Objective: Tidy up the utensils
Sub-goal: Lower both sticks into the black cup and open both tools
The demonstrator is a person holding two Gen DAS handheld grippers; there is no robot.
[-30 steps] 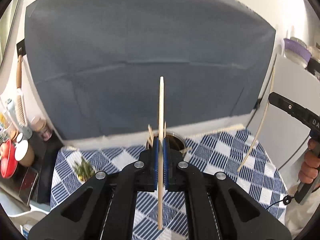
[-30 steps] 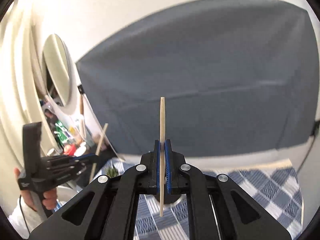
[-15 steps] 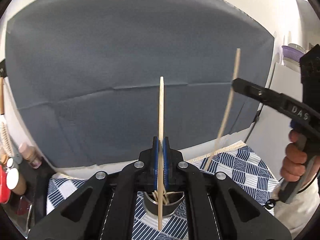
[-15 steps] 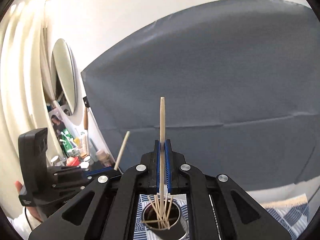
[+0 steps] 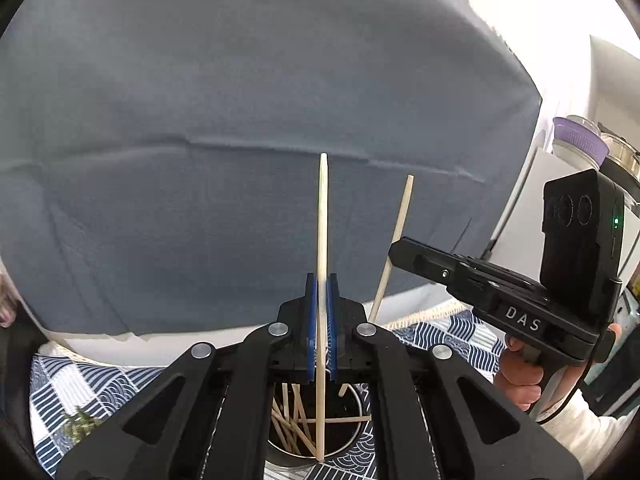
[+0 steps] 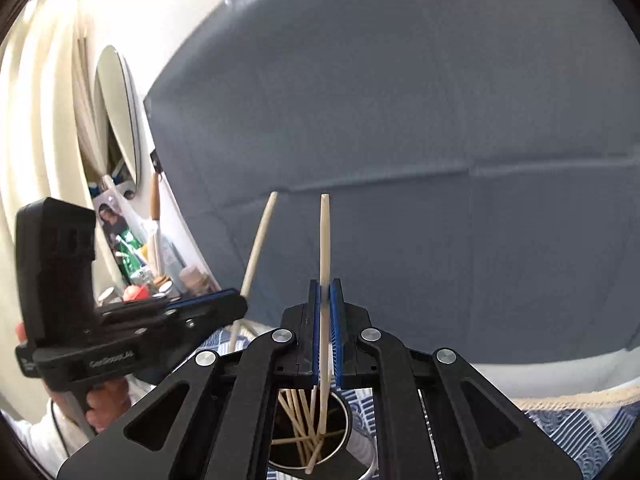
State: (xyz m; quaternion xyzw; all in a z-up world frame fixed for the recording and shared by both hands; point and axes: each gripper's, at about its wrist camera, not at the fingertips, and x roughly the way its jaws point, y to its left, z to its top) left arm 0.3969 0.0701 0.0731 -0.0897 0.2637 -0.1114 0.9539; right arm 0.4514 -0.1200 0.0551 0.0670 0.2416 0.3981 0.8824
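Note:
My left gripper (image 5: 321, 280) is shut on a pale wooden chopstick (image 5: 322, 216) held upright, its lower end over a round metal cup (image 5: 288, 458) that holds several chopsticks. My right gripper (image 6: 325, 286) is shut on a second chopstick (image 6: 325, 240), also upright, with its lower end inside the same cup (image 6: 347, 436). Each gripper shows in the other's view, the right gripper (image 5: 394, 249) at right with its chopstick (image 5: 396, 236), the left gripper (image 6: 240, 300) at left with its chopstick (image 6: 260, 240). Both hover close together above the cup.
The cup stands on a blue and white patterned cloth (image 5: 64, 384) before a grey backdrop (image 5: 240, 120). A small green plant (image 5: 78, 424) sits at the lower left. Bottles and jars (image 6: 160, 272) crowd a shelf at left, under an oval mirror (image 6: 116, 116). A purple-lidded jar (image 5: 576, 140) stands at right.
Both grippers have come together and dropped over the cup. The chopsticks' lower ends now reach into or just above the cup; both grips stayed shut.

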